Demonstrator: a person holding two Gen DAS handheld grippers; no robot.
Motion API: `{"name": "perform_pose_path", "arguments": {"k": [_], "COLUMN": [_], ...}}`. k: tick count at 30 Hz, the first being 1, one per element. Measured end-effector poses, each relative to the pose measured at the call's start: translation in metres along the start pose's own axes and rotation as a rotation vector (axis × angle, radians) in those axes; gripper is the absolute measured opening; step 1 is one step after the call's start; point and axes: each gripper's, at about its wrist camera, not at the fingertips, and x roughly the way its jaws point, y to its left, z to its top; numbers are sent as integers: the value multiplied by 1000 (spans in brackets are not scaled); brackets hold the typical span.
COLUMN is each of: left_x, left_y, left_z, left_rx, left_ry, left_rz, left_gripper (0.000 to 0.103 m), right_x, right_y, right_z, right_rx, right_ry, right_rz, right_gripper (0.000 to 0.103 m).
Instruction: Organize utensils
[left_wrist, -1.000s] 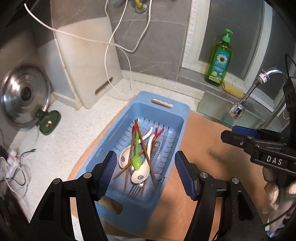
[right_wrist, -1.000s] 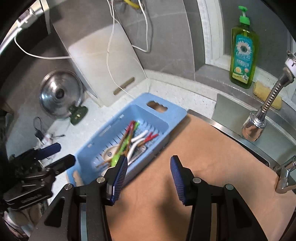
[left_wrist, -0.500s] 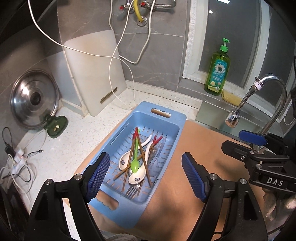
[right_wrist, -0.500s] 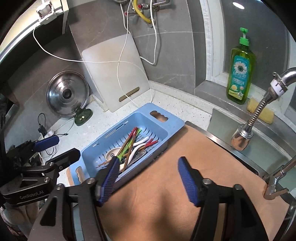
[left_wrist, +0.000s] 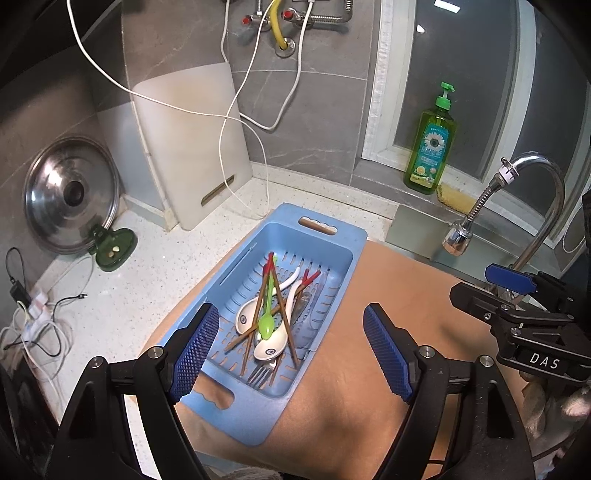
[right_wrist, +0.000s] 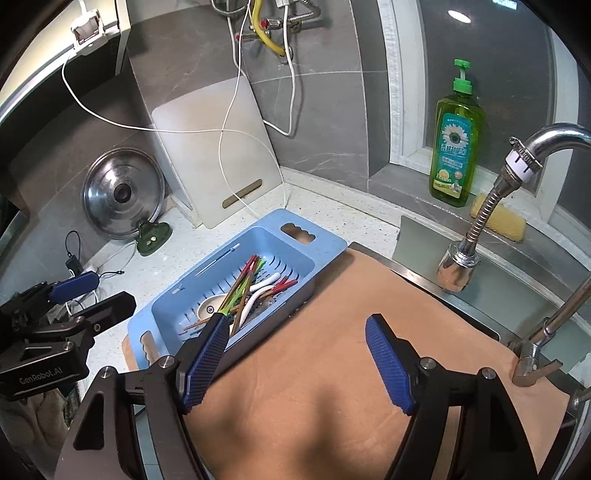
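Observation:
A light blue slotted basket (left_wrist: 258, 417) sits half on the white counter and half on a tan mat (left_wrist: 399, 280). In it lie a green plastic spoon (left_wrist: 266, 325), white ceramic spoons (left_wrist: 271, 349), red-tipped wooden chopsticks (left_wrist: 282, 314) and a metal fork (left_wrist: 260, 373), all crossed in a heap. My left gripper (left_wrist: 289, 312) hovers open above the basket's near half, holding nothing. My right gripper (right_wrist: 297, 321) hangs over the mat just right of the basket (right_wrist: 328, 245). Its jaws are opening and nothing is between them. Each gripper shows at the edge of the other's view.
A white cutting board (left_wrist: 192, 147) leans on the back wall with white cables (left_wrist: 240, 122) hanging in front of it. A steel pot lid (left_wrist: 70, 195) stands at the left. A green soap bottle (left_wrist: 430, 147), a yellow sponge (right_wrist: 496, 221) and the faucet (right_wrist: 480, 221) are at the right.
Both grippers' jaws have spread wider. Both have drawn back and up from the basket, so more of the wall and counter shows.

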Motion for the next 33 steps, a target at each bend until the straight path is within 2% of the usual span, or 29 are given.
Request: {"name": "perform_pose_path", "arguments": {"k": [33], "left_x": [-10], "left_y": [-2], "left_z": [-5], "left_rx": [4], "left_ry": [6], "left_rz": [-38], "left_gripper": [81], "right_x": [-10], "right_y": [0], "right_z": [-13], "right_rx": [12], "right_ry": [-1], "right_rz": [-19], "right_gripper": [73]}}
